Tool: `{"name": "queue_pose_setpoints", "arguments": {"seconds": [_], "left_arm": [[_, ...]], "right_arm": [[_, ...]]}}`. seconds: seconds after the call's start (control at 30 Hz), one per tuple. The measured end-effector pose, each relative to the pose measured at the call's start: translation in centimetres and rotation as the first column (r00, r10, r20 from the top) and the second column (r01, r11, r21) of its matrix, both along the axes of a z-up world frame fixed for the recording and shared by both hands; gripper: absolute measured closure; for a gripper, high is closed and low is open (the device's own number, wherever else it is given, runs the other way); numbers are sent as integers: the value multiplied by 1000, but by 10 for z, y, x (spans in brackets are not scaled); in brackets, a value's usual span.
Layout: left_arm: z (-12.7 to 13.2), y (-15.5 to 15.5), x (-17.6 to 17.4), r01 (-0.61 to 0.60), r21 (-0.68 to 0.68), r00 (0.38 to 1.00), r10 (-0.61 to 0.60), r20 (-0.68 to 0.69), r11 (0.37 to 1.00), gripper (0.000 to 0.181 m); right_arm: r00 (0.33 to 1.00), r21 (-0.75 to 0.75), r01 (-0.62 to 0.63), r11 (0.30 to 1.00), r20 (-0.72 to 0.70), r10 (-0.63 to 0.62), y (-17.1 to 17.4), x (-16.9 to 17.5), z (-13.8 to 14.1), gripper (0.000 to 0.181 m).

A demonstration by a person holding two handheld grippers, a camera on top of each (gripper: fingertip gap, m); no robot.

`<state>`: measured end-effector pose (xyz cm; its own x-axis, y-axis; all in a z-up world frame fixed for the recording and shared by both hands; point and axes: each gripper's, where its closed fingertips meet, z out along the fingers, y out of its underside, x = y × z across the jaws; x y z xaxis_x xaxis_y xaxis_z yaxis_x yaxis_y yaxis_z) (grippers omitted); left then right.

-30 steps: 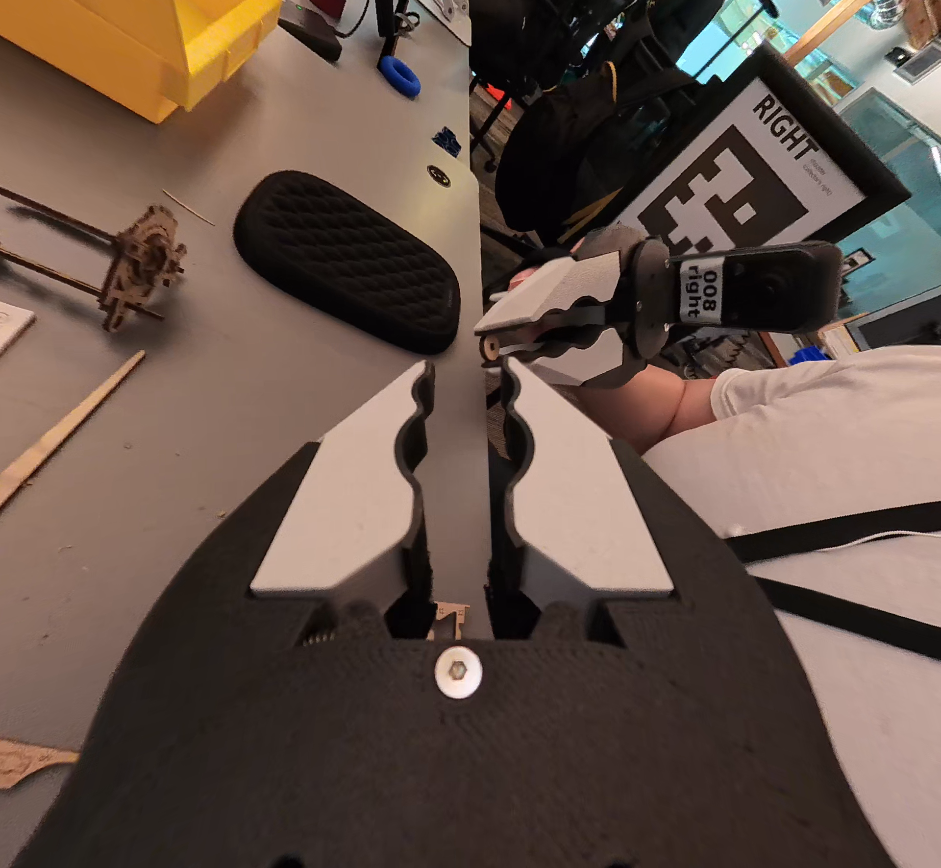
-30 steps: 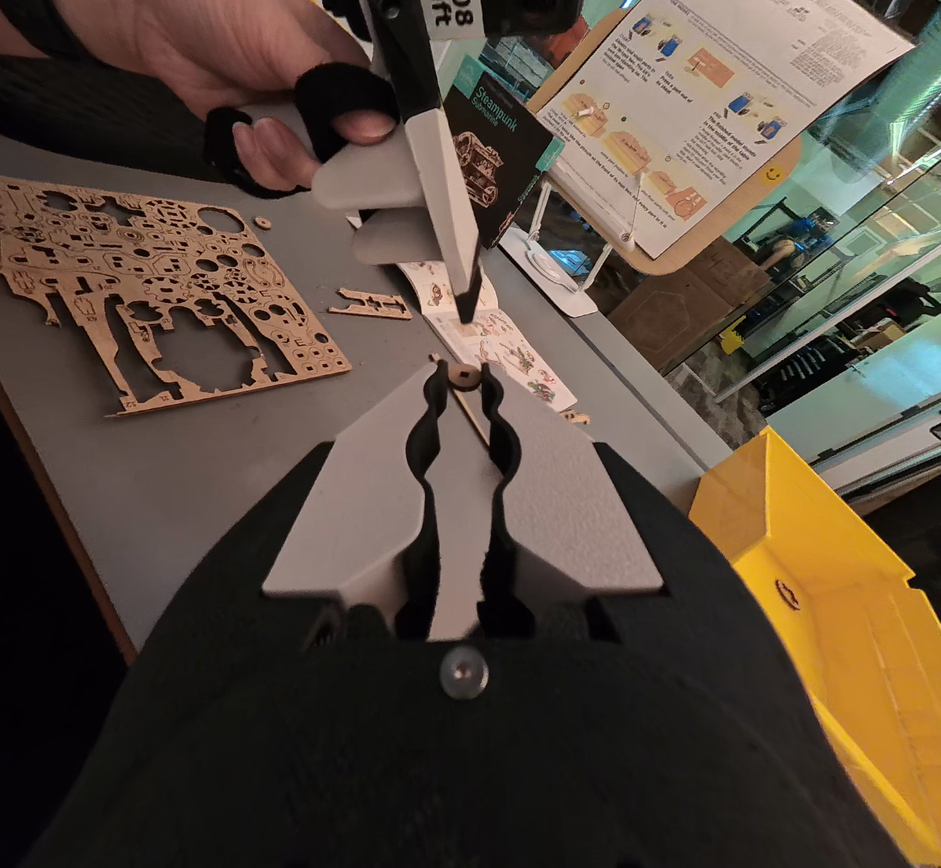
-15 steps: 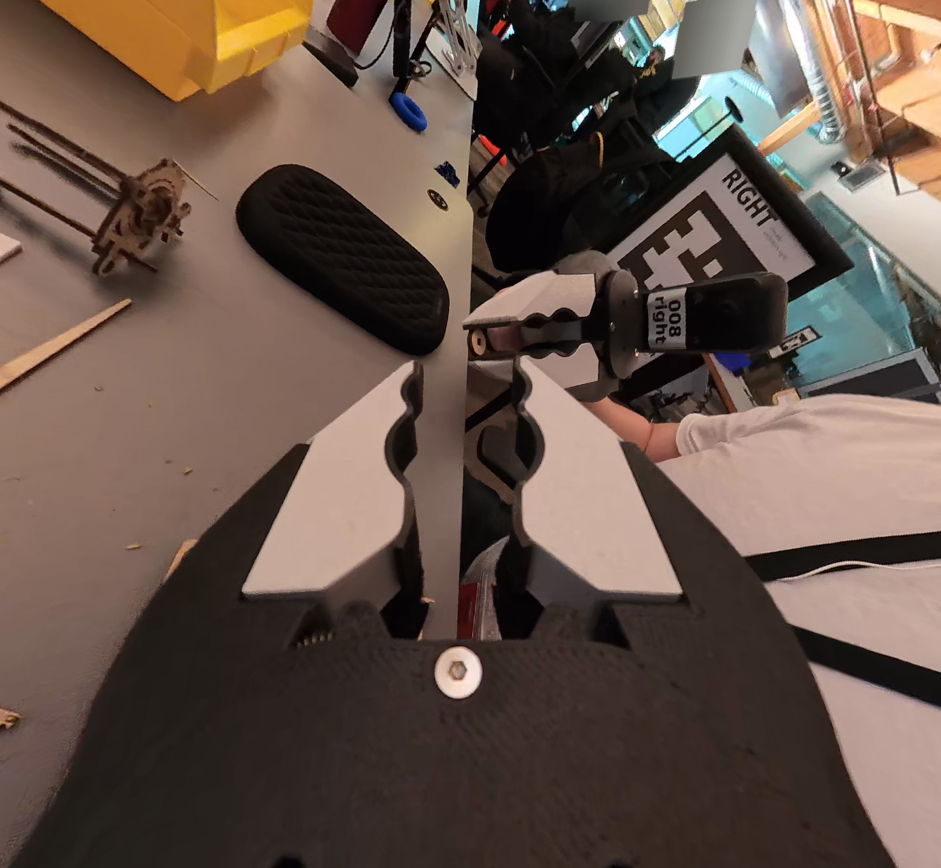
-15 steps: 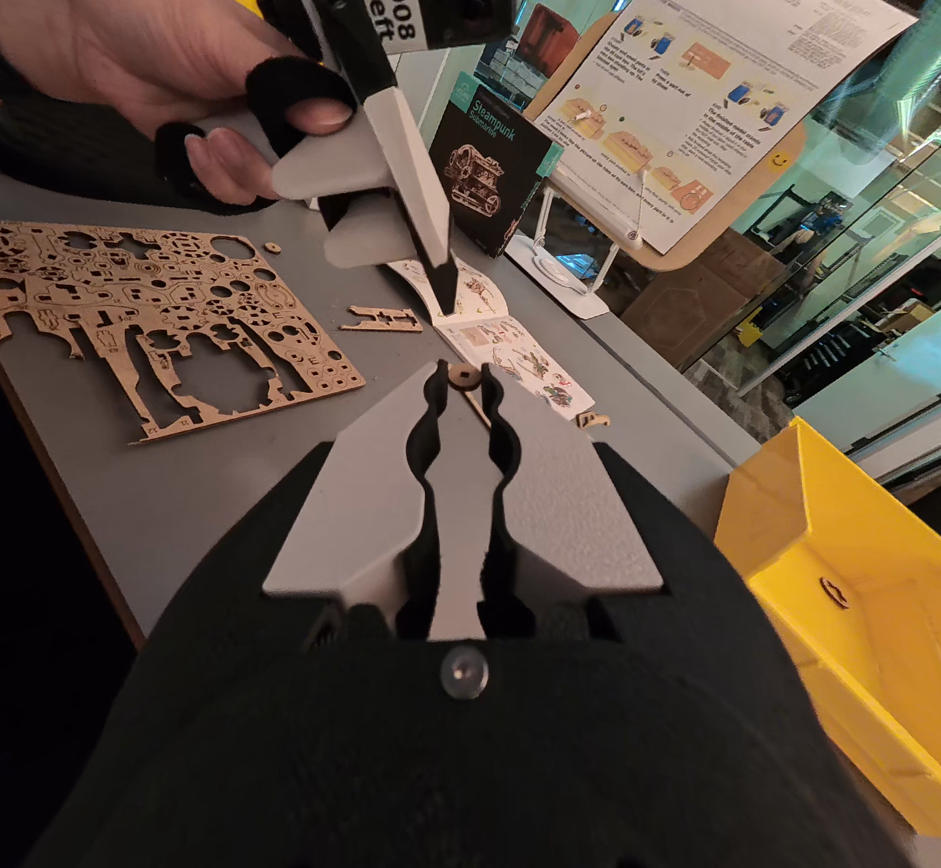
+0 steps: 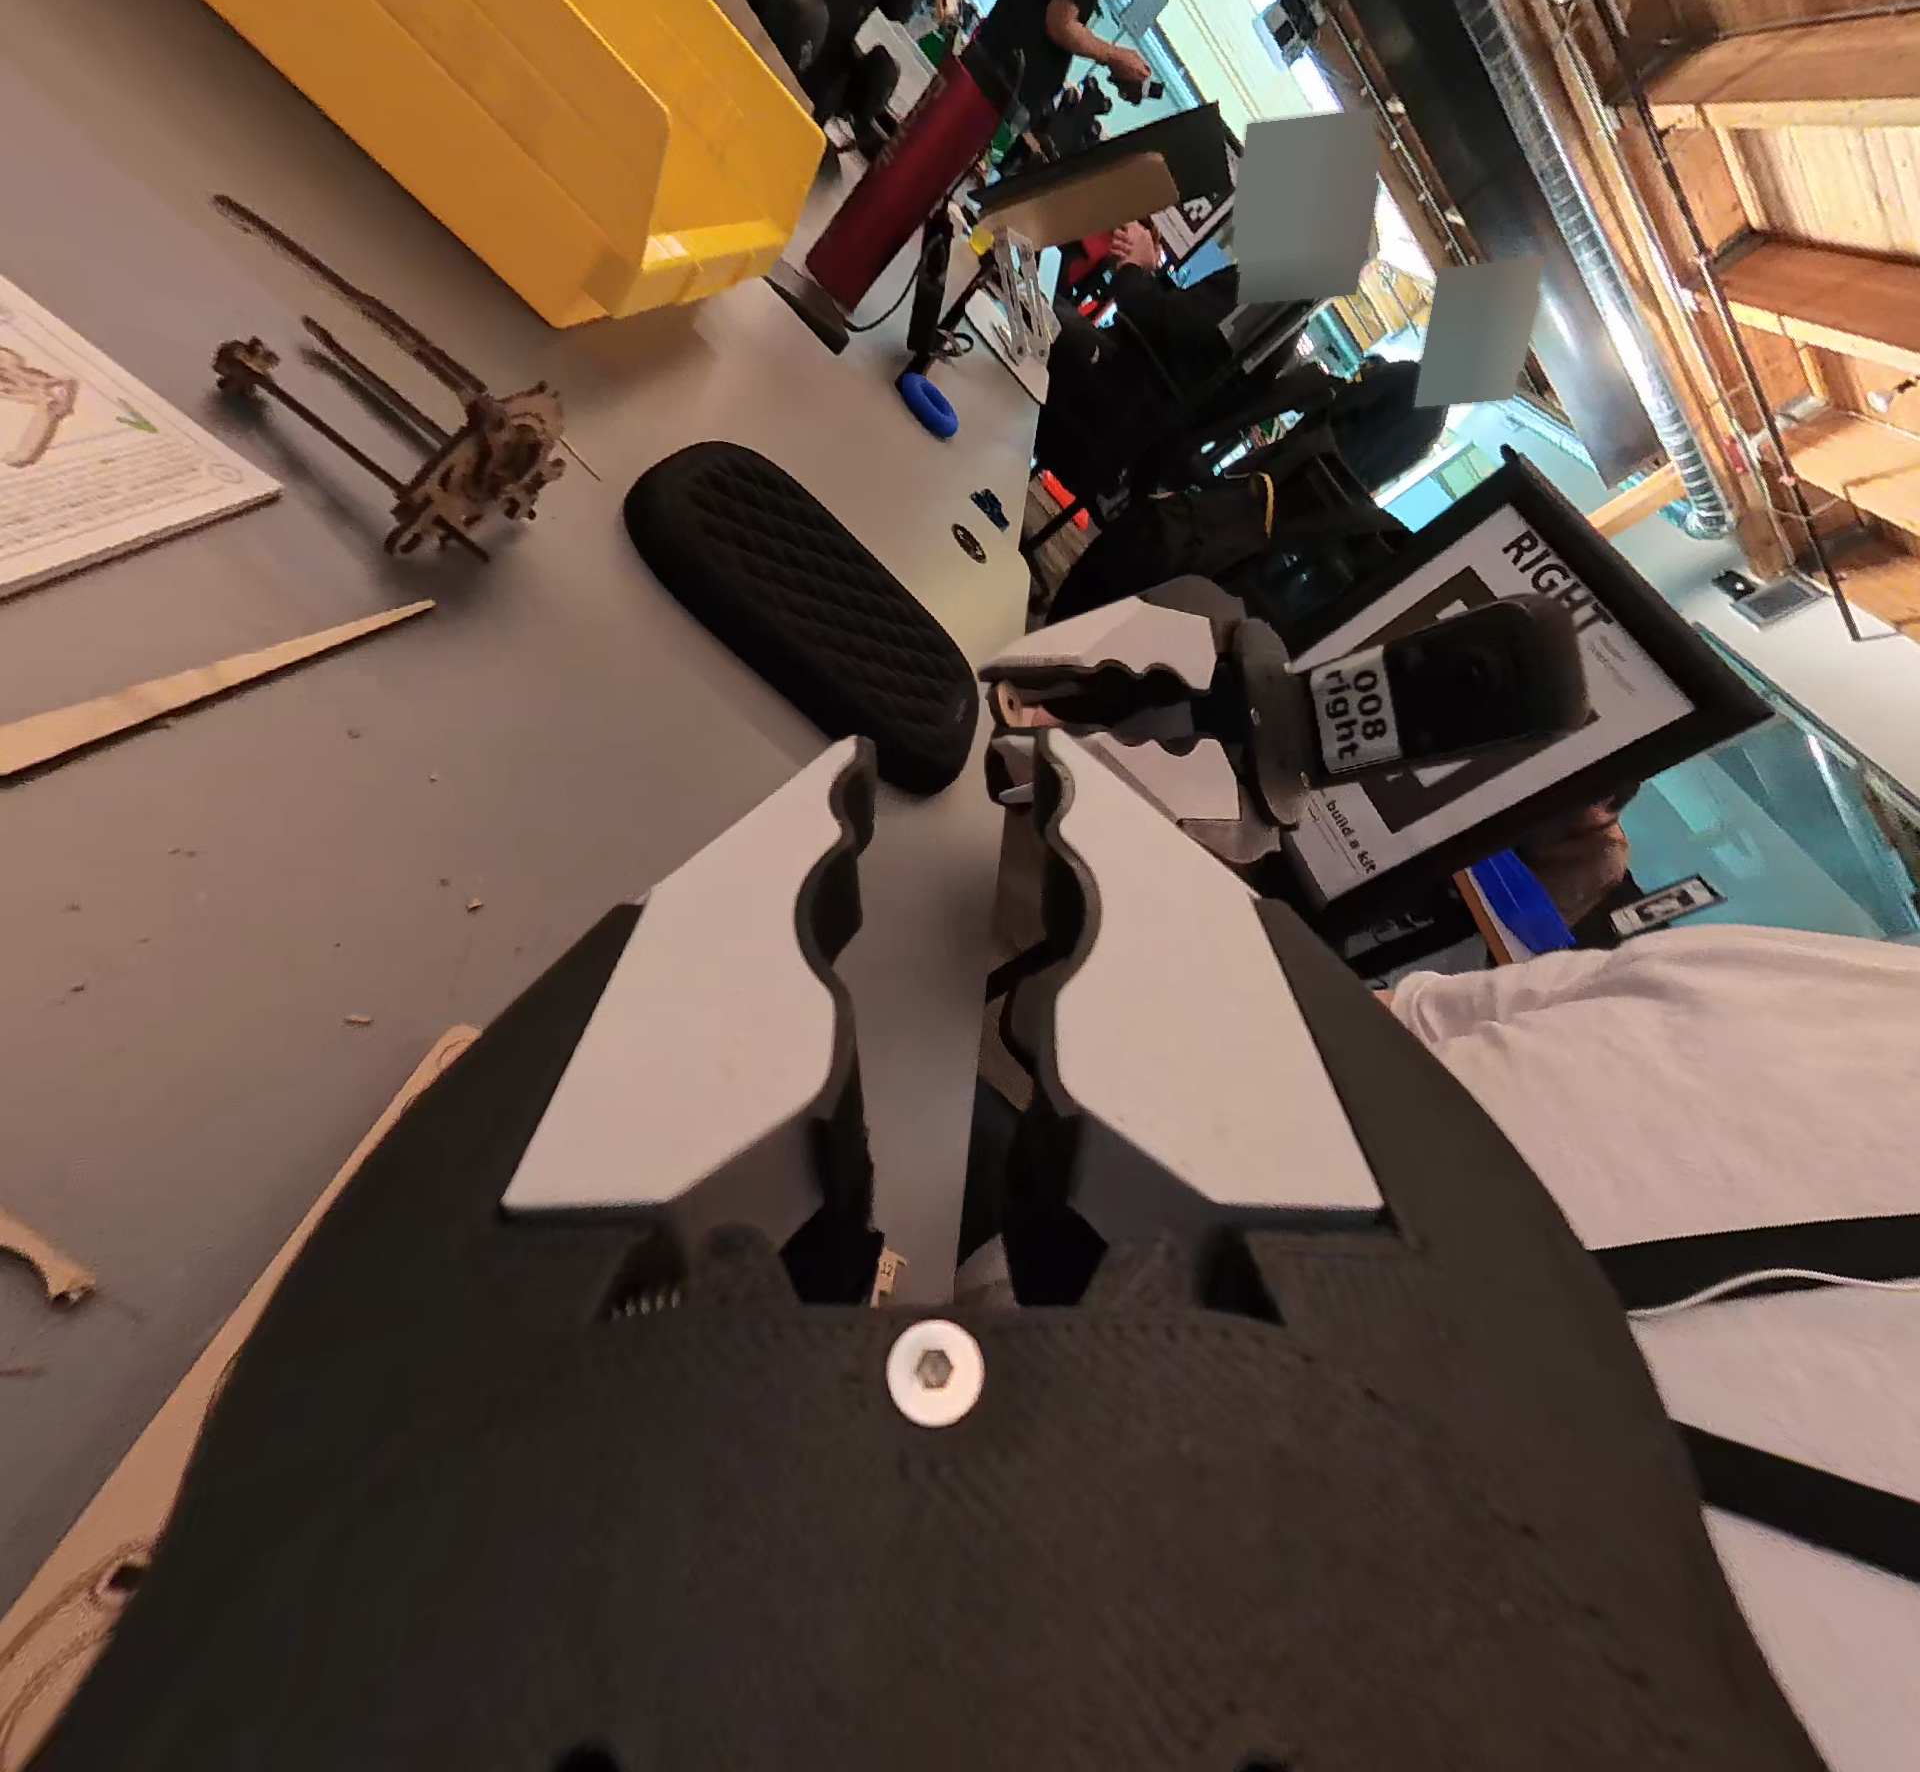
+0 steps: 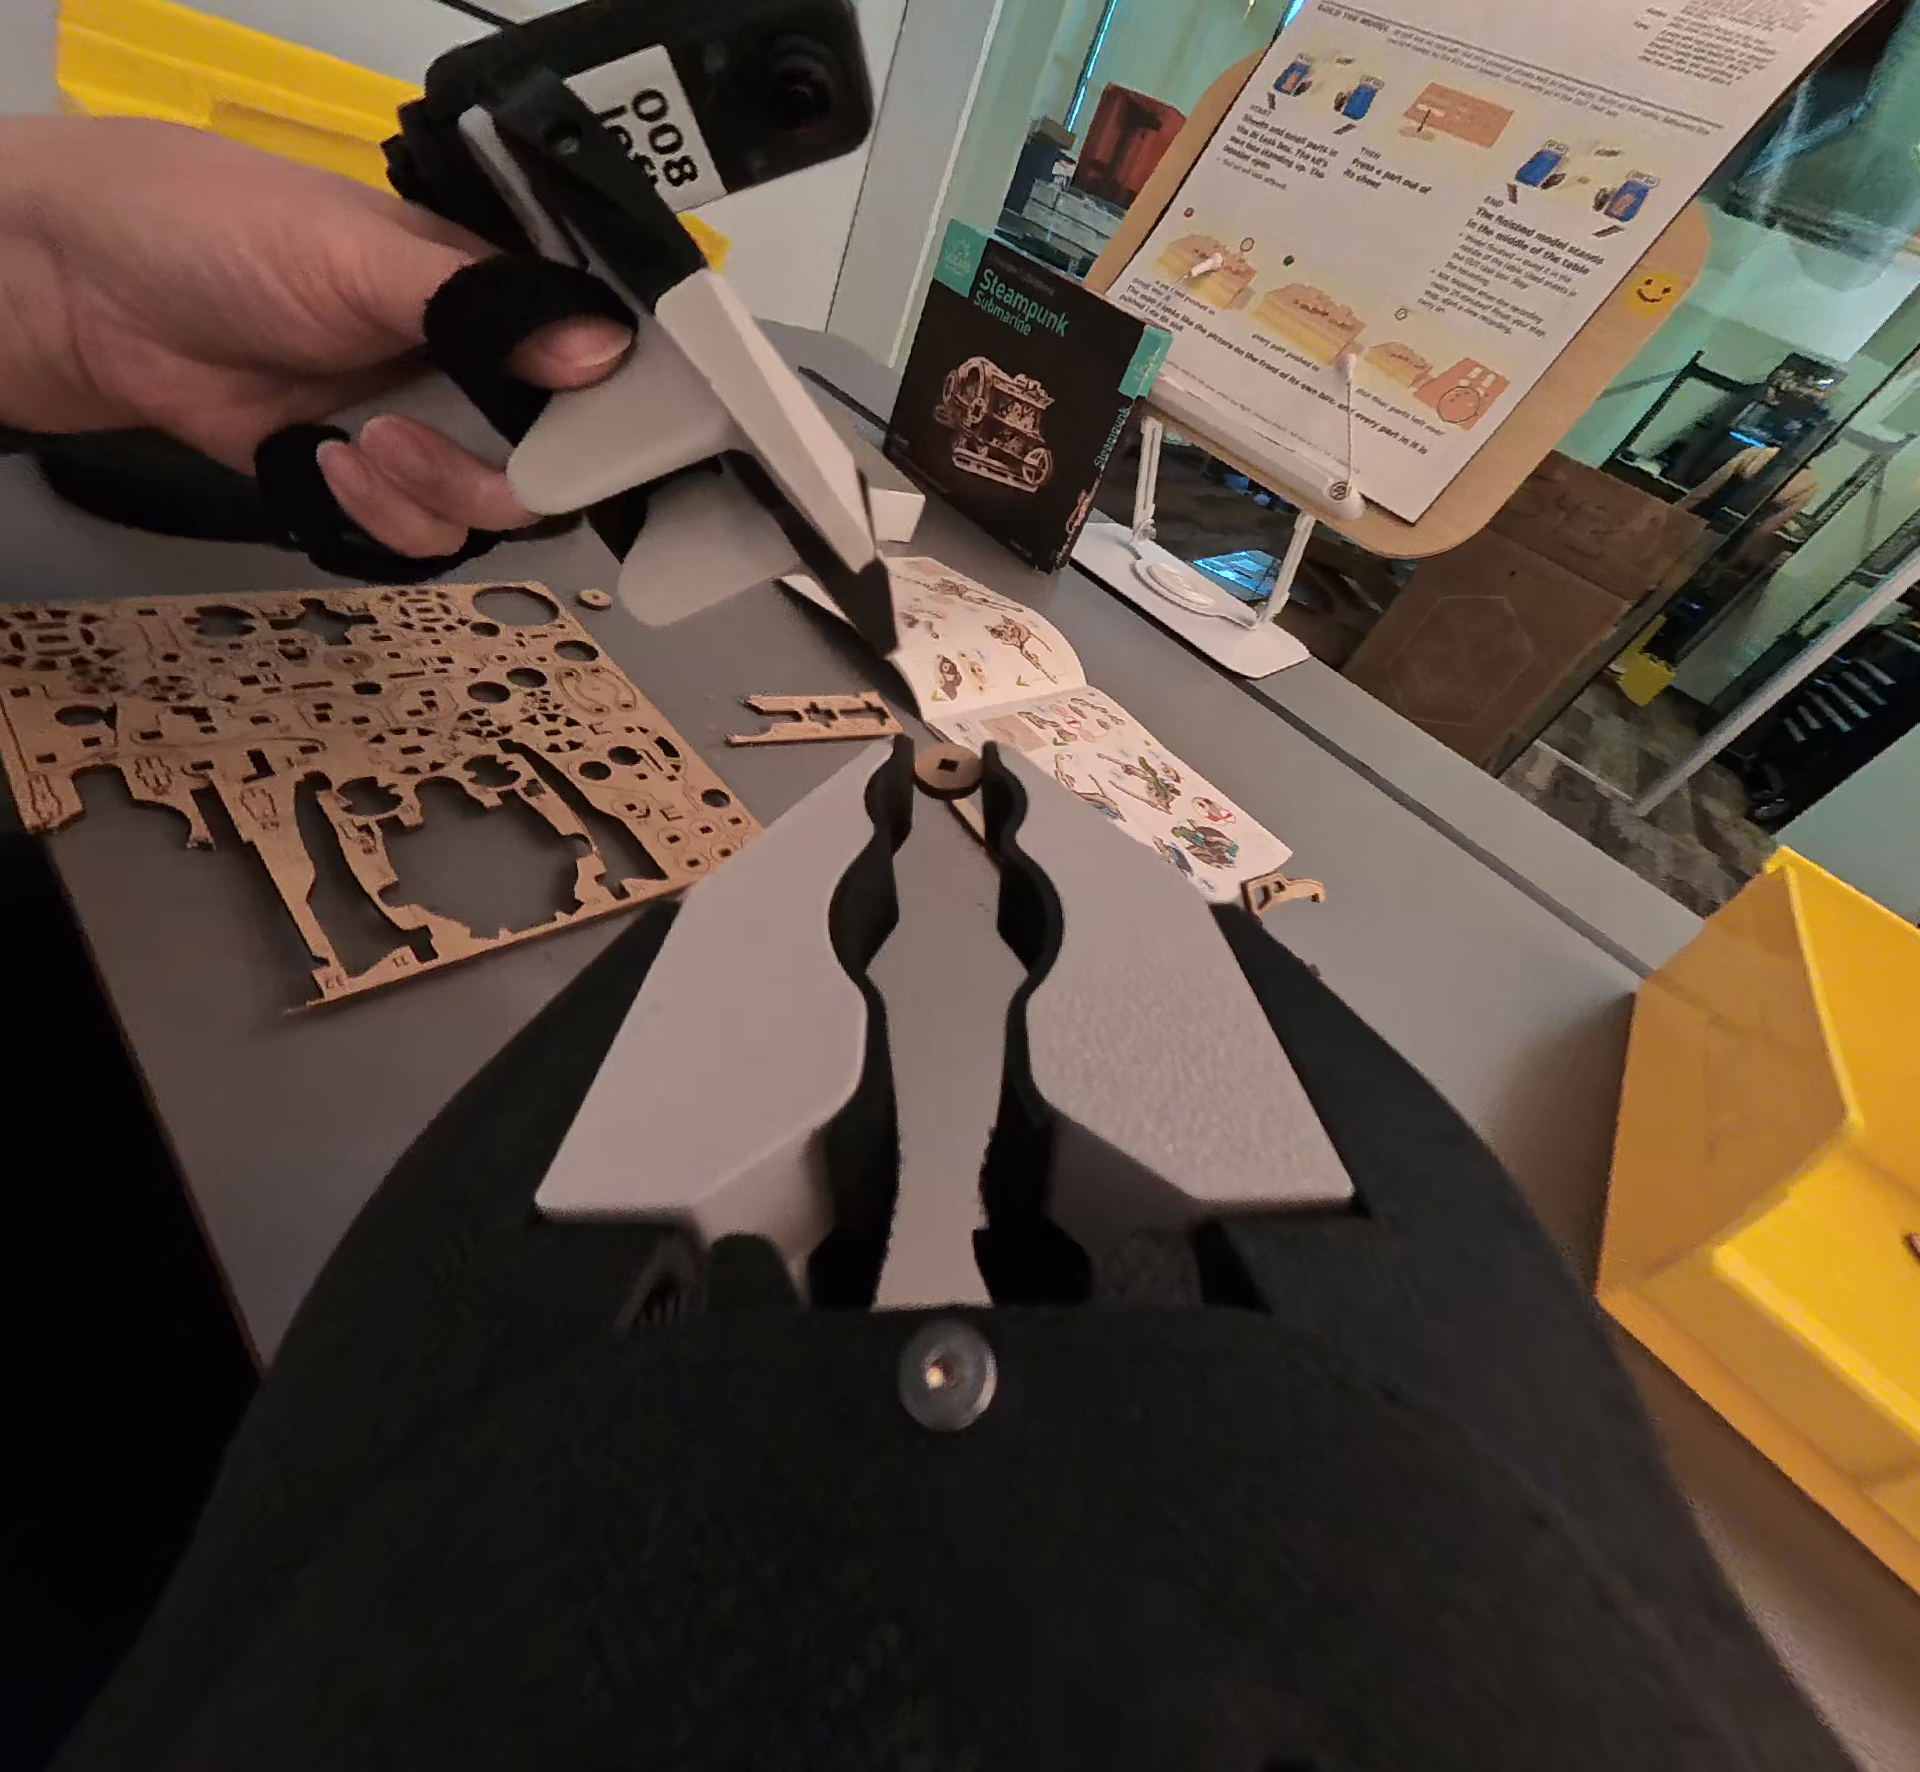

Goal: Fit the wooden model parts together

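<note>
While edge-on, pinched wooden disc (image 5: 1004, 706) indistinct.

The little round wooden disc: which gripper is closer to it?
Right. The right gripper is shut on the little round wooden disc, pinching it at its fingertips. The left gripper hangs open just above and beyond it, not touching.

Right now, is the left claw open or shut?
Open. In the left wrist view a clear gap separates the left claw's tips, with grey table visible between them and nothing held.
</note>
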<state>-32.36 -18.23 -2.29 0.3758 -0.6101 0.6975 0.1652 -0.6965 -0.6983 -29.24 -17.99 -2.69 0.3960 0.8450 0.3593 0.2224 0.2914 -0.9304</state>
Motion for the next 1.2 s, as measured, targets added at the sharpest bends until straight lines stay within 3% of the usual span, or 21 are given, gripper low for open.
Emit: {"name": "queue_pose_setpoints", "arguments": {"seconds": [0.37, 0.87, 1.07, 1.2], "left_arm": [[-2, -10, -35, -119, 30, 992, 120, -26, 992, 155], [3, -17, -46, -163, 54, 986, 164, -26, 985, 156], [2, -17, -49, -183, 45, 983, 184, -9, 982, 156], [6, -13, -54, -220, 23, 974, 218, 57, 975, 155]], "right_arm": [[999, -29, -42, 999, -9, 42, -3, -15, -11, 170], [1000, 9, -29, 1000, 0, 29, -4, -14, -14, 171], [999, 25, -32, 999, -2, 32, -4, -14, -10, 171], [998, 46, -58, 997, -32, 60, -4, -15, 8, 171]]}}
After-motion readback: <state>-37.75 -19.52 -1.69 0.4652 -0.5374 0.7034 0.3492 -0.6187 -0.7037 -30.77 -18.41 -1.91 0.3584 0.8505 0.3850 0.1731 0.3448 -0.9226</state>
